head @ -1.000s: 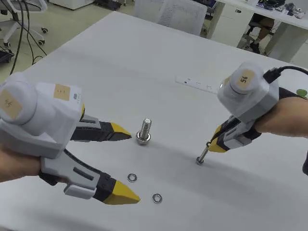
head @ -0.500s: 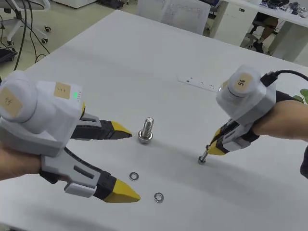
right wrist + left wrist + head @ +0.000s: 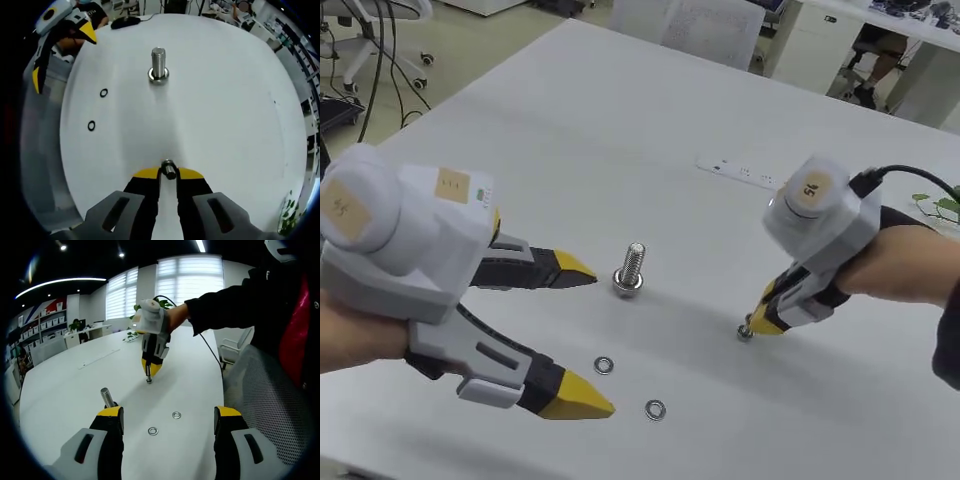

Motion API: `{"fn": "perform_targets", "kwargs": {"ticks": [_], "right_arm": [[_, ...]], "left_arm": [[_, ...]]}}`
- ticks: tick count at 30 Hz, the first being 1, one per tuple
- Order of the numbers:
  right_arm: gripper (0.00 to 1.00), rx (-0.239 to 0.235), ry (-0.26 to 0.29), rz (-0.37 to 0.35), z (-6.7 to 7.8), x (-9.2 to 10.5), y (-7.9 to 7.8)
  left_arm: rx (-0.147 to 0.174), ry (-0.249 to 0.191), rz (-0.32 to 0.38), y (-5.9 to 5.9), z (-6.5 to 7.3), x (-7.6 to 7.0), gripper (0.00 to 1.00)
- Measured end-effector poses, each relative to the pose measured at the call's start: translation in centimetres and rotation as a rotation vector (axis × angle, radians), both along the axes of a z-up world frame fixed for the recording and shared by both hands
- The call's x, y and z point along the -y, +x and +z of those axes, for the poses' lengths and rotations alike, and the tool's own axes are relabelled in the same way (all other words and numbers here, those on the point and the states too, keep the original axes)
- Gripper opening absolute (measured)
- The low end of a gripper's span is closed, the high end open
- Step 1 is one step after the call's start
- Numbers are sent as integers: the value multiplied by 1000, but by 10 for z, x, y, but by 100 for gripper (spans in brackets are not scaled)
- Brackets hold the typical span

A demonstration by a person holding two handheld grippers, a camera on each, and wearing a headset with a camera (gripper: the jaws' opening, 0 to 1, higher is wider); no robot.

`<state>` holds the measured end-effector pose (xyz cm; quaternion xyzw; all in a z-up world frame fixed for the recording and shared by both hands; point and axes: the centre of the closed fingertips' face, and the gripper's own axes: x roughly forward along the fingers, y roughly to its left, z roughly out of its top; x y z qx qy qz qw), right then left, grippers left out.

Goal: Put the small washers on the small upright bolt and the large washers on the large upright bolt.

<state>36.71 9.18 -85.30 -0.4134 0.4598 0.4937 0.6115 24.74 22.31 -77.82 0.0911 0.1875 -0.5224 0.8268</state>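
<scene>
The right claw [image 3: 757, 325] is clamped on the small bolt [image 3: 746, 331], apparently to steady it upright on the worktop [image 3: 620, 150], while the left claw [image 3: 592, 338] gapes wide beside the loose washers [image 3: 604, 365] lying near of the large bolt [image 3: 631, 268].

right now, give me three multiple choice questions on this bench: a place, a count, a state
1. Where is the large bolt? A) upright on the table B) lying on a chair C) inside a box
2. How many washers lie loose on the table? A) two B) five C) none
3. The right claw is: A) open, empty B) shut on the small bolt C) shut on a washer
Answers: 1 A, it stands threads-up; 2 A, two lie by the left claw; 3 B, its jaws pinch the shaft.
</scene>
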Motion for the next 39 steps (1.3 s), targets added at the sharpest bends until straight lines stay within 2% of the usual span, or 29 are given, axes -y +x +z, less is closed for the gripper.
{"fn": "perform_targets", "kwargs": {"ticks": [7, 19, 30, 39], "right_arm": [[14, -13, -1, -7, -9, 1, -1], [14, -12, -9, -5, -17, 0, 0], [15, -4, 2, -8, -16, 1, 1], [15, -4, 10, -45, -10, 14, 0]], "left_arm": [[-1, 0, 1, 0, 0, 1, 73], [-3, -3, 6, -1, -1, 0, 73], [-5, -3, 0, -1, -2, 2, 73], [-3, -6, -7, 0, -1, 4, 73]]}}
